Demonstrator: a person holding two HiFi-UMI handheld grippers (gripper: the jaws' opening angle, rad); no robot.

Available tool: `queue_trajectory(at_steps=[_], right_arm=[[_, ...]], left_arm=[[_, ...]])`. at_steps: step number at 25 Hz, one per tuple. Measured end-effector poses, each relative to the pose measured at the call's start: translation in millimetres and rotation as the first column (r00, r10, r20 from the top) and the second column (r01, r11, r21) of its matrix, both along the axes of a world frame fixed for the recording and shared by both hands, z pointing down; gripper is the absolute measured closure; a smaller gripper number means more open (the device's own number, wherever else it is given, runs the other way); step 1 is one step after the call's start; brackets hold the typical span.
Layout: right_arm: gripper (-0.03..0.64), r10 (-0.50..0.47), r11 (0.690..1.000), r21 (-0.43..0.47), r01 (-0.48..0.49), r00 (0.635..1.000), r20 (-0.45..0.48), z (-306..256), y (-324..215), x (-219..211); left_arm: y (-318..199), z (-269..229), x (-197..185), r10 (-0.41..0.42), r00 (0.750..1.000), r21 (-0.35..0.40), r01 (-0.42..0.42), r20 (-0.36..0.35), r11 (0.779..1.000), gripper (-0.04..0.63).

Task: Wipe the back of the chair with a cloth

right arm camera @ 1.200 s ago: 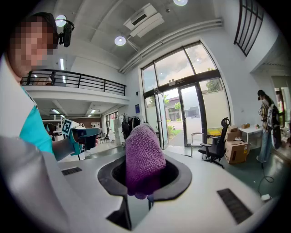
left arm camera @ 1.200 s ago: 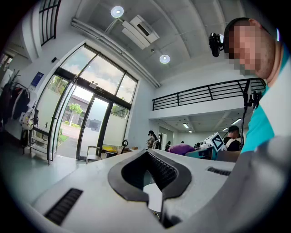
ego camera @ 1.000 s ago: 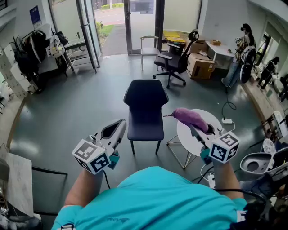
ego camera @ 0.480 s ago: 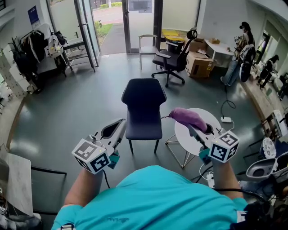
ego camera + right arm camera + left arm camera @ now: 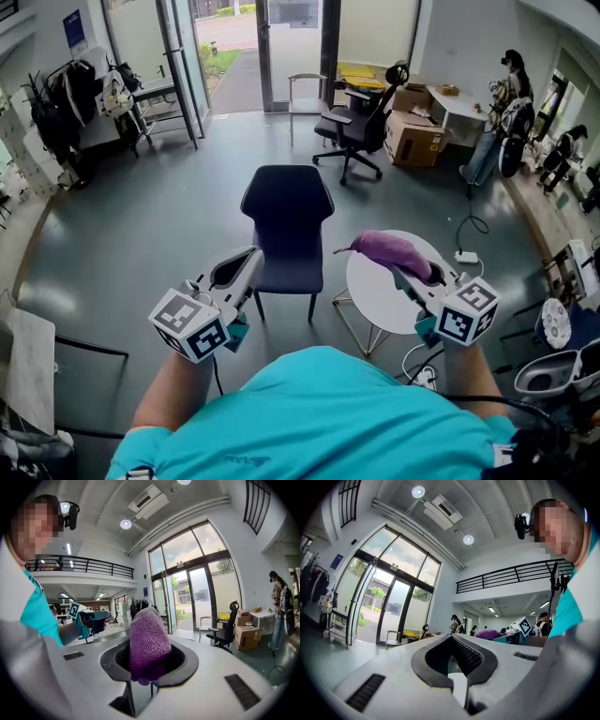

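A dark navy chair (image 5: 286, 225) stands on the grey floor in the head view, its seat facing me and its backrest (image 5: 287, 199) on the far side. My right gripper (image 5: 405, 272) hangs over the white round table (image 5: 375, 298), right of the chair, shut on a purple cloth (image 5: 389, 250). In the right gripper view the purple cloth (image 5: 148, 644) sticks up from between the jaws of the right gripper (image 5: 146, 667). My left gripper (image 5: 246, 264) hovers in front of the seat, apart from it. In its own view the left gripper (image 5: 453, 654) is shut and holds nothing.
A black office chair (image 5: 361, 127) and cardboard boxes (image 5: 417, 139) sit behind the navy chair. A metal-framed chair (image 5: 309, 94) stands by the glass doors. People (image 5: 506, 98) stand at the right wall. A power strip (image 5: 466, 255) with cables lies by the table. Coats (image 5: 56, 112) hang at left.
The chair and table have slid left and slightly nearer in the head view as the viewpoint shifted. Both grippers hold the same pose, and the cloth stays gripped.
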State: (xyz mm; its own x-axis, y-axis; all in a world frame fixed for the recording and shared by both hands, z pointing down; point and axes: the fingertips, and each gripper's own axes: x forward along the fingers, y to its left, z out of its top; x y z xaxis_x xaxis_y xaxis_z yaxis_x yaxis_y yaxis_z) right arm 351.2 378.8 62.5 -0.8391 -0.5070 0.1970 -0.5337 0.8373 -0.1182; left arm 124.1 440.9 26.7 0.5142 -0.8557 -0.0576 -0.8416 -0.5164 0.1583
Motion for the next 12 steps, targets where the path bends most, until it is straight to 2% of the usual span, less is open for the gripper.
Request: queue_trajectory(at_steps=[6, 12], right_arm=[[0.529, -0.059, 0.998, -0.007, 0.059, 0.998, -0.007, 8, -16, 25], [0.529, -0.078, 0.997, -0.028, 0.079, 0.997, 0.009, 19, -31, 10]], left_arm=[[-11, 11, 39, -0.018, 1.000, -0.021, 0.019, 0.009, 1.000, 0.604], [-17, 16, 26, -0.036, 0.999, -0.035, 0.036, 0.014, 0.999, 0.604]])
